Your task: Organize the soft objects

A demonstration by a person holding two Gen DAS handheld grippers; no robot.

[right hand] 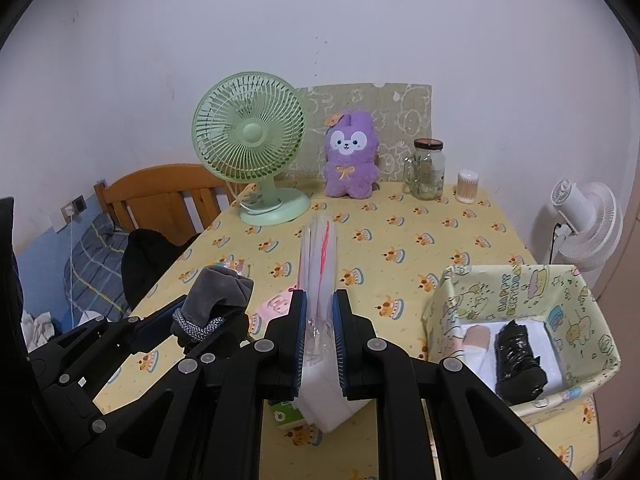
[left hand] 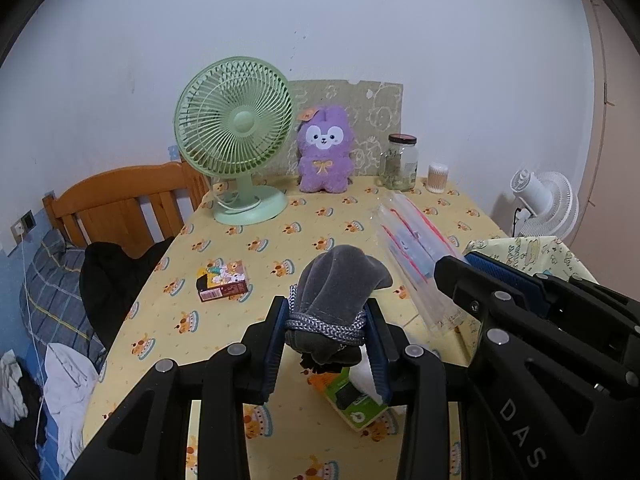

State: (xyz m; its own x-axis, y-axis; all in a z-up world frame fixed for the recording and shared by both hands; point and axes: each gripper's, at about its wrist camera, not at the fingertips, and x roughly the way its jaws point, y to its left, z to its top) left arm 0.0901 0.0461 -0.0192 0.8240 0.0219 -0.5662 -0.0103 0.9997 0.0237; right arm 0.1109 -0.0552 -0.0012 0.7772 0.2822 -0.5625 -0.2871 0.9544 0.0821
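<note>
Left gripper (left hand: 326, 334): jaws closed partway, clamped on a grey velvet drawstring pouch (left hand: 340, 284) at its cord-wound neck; the soft, rounded body stands up above the pads, clear of the table. In the right wrist view the same pouch (right hand: 218, 294) shows to the left of the other tool.

Right gripper (right hand: 320, 334): jaws nearly together, pinching the near edge of a clear plastic zip bag (right hand: 318, 252) with a pink seal line. The bag is thin, glossy and held edge-on, extending away from the fingers. A white padded item (right hand: 326, 404) hangs below the fingers; whether it lies inside the bag cannot be confirmed.

Beneath the tools, a green-and-white packet (left hand: 354, 400) lies flat on the yellow printed tablecloth (left hand: 320, 208). To the right stands a fabric-lined bin (right hand: 520, 284) with cartoon print, containing a black crinkled bundle (right hand: 518, 356) and a pale roll (right hand: 478, 338) side by side.

Mid-table: a small printed carton (left hand: 223, 280).

Far edge, left to right: green grille desk fan (left hand: 234, 136), purple plush toy (left hand: 325, 152), lidded glass jar (left hand: 400, 162), cotton swab tub (left hand: 437, 178).
</note>
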